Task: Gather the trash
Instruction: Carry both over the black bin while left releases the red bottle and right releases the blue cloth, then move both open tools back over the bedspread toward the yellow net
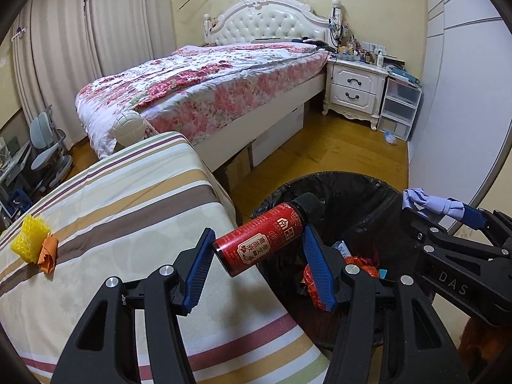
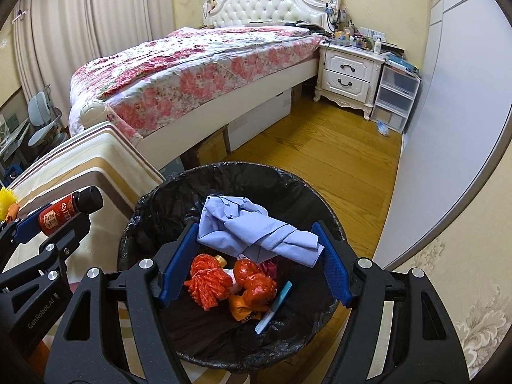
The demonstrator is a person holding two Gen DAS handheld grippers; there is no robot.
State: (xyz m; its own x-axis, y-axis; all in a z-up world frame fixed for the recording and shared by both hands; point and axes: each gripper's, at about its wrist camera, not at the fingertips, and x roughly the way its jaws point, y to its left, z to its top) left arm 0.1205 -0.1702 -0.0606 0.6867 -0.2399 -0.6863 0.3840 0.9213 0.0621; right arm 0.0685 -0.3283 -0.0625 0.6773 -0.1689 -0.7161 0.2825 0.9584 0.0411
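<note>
Left gripper [image 1: 257, 249] clenched on red cylindrical bottle [image 1: 256, 240], black cap aimed up-right over black-lined bin [image 2: 224, 179] rim; right gripper [image 2: 256, 256] grasping crumpled lavender cloth [image 2: 252, 227] above bin's open mouth.

Both wrist views angled down, close over the bin [image 2: 230, 185], sharing bed [image 1: 204, 80] beyond

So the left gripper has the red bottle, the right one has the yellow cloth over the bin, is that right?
Not quite: the cloth in the right gripper is light blue, not yellow, as the right wrist view shows. The left gripper does hold the red bottle, beside the bin.
</note>
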